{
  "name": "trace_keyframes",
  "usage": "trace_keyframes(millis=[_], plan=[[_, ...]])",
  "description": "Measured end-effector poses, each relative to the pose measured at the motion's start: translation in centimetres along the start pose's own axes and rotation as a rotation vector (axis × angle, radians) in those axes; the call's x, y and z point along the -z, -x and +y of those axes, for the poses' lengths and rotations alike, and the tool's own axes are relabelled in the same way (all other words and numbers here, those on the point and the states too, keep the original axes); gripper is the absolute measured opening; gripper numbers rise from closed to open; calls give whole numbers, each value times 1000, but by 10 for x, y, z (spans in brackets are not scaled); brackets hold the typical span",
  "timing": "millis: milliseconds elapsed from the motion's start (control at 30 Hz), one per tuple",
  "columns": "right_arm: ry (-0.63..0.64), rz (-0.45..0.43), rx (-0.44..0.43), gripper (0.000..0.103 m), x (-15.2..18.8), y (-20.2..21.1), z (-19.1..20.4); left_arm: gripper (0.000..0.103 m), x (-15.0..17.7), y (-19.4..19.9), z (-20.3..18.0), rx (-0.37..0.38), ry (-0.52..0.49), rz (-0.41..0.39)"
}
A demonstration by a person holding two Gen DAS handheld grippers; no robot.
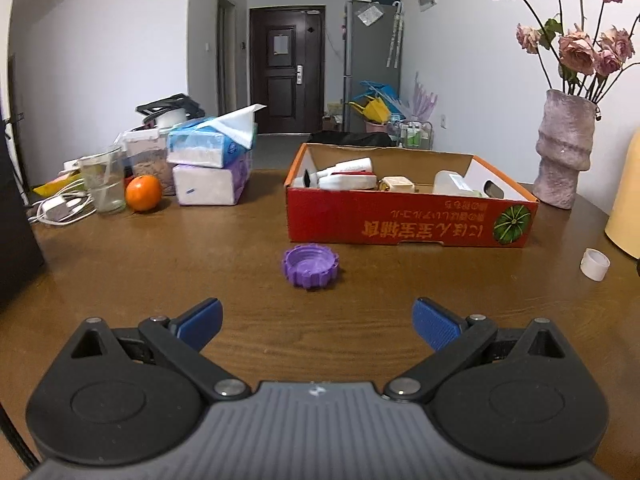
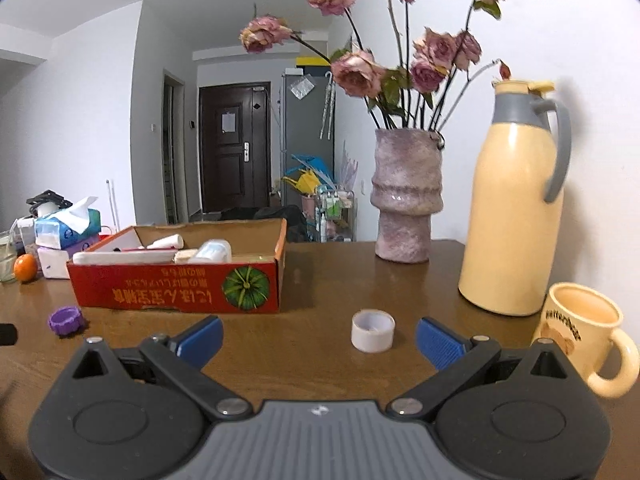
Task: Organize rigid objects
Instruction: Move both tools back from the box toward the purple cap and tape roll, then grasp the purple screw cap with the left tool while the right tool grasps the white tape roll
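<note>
A purple ribbed cap (image 1: 311,265) lies open side up on the brown table, just ahead of my left gripper (image 1: 318,322), which is open and empty. A small white cap (image 2: 373,331) stands just ahead of my right gripper (image 2: 319,340), slightly right of centre; that gripper is also open and empty. Behind both caps sits a red cardboard box (image 1: 408,224) holding white bottles and a few small items. From the right wrist view the box (image 2: 176,290) is at the left, with the purple cap (image 2: 66,321) in front of its left corner. The white cap (image 1: 595,264) also shows at the far right.
A pink vase of dried roses (image 2: 406,196), a yellow thermos jug (image 2: 516,216) and a cream mug (image 2: 580,332) crowd the right side. Tissue packs (image 1: 210,168), an orange (image 1: 143,193), a glass (image 1: 103,184) and white cables (image 1: 60,208) stand at the back left.
</note>
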State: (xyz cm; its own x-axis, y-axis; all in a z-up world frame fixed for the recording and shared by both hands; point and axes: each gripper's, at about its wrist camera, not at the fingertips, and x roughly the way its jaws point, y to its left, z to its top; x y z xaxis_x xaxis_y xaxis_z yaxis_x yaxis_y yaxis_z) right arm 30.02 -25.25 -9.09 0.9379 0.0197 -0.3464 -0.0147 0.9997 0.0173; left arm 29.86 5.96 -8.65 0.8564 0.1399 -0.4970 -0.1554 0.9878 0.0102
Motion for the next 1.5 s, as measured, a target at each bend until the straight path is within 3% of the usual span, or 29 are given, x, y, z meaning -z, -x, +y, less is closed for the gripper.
trace_keyframes(millis=[300,600,1067,1333,1400,1500], plan=[[-4,61,42,103,6,-21,-13,103,5,-2,9,-19,25,5],[-18,204,92,103,8,-87,-31,103,1,-16,16,-30,51,9],[-43,225,118,103,-5,-136,-40,103,-7,-42,26,-62,90,38],[-41,264,76,87,-8,-159,-43,103,-11,-61,28,-90,89,65],[-43,271,67,78,-8,-163,-43,103,-12,-65,29,-92,96,77],[-48,283,69,75,-7,-167,-42,103,-13,-70,30,-89,99,85]])
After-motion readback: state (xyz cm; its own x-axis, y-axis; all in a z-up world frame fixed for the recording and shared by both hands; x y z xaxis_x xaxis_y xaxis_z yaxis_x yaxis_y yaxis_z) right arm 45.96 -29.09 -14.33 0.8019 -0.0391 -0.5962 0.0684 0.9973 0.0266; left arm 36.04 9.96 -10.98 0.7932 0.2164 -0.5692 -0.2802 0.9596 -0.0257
